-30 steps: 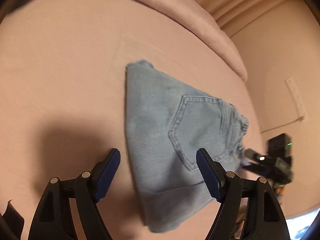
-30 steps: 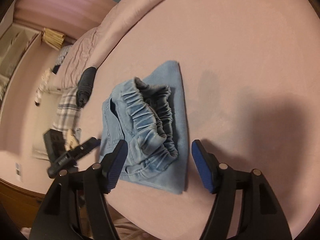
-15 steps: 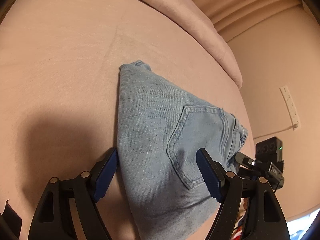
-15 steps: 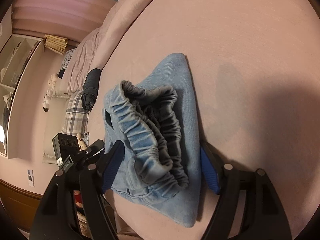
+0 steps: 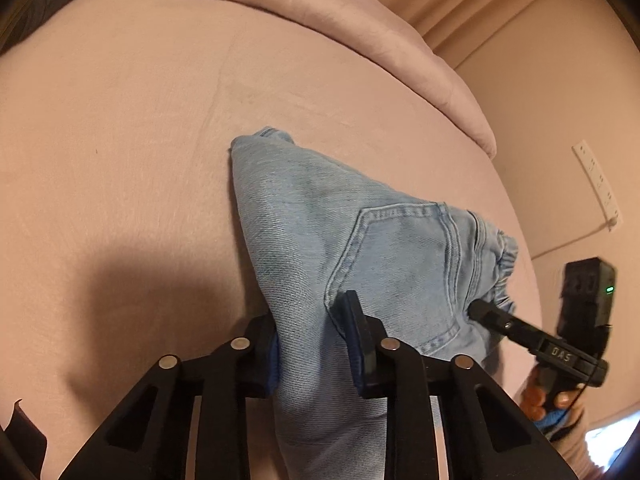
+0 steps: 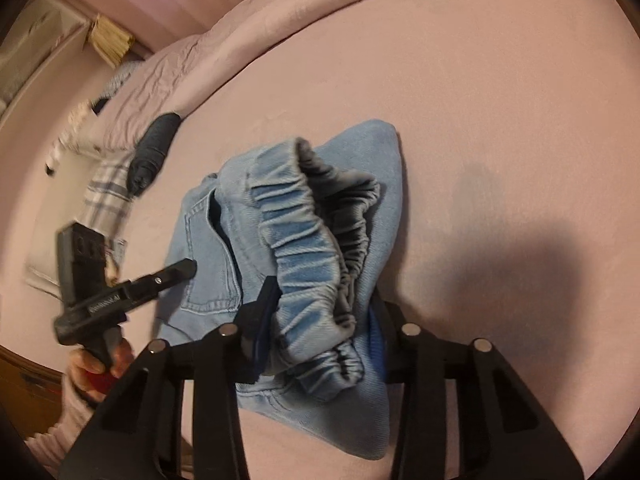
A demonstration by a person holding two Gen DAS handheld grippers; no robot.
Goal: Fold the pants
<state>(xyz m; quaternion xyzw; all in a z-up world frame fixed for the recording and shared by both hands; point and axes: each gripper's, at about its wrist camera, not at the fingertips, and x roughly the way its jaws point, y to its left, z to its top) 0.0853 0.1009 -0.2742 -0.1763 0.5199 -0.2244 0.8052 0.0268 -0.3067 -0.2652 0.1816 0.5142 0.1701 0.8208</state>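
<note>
Light-blue denim pants point(image 5: 360, 240) lie folded in a compact bundle on the pink bed sheet point(image 5: 120, 120), back pocket facing up. My left gripper point(image 5: 310, 330) has its jaws closing, and the pads pinch the bundle's near folded edge. In the right wrist view the gathered elastic waistband point(image 6: 304, 240) faces me. My right gripper point(image 6: 320, 304) is also closing, with the waistband end squeezed between its pads. Each view shows the other gripper at the far end of the pants: the right gripper point(image 5: 488, 314) and the left gripper point(image 6: 180, 270), each held by a hand.
A rolled pink duvet point(image 5: 320, 4) runs along the back of the bed. A dark rolled garment point(image 6: 154, 152) and a plaid cloth point(image 6: 106, 196) lie near the bed's far edge. A white power strip point(image 5: 596, 184) hangs on the wall to the right.
Both grippers came down onto the pants and their jaws narrowed from wide open to pinching the denim. The bundle sits closer in both views.
</note>
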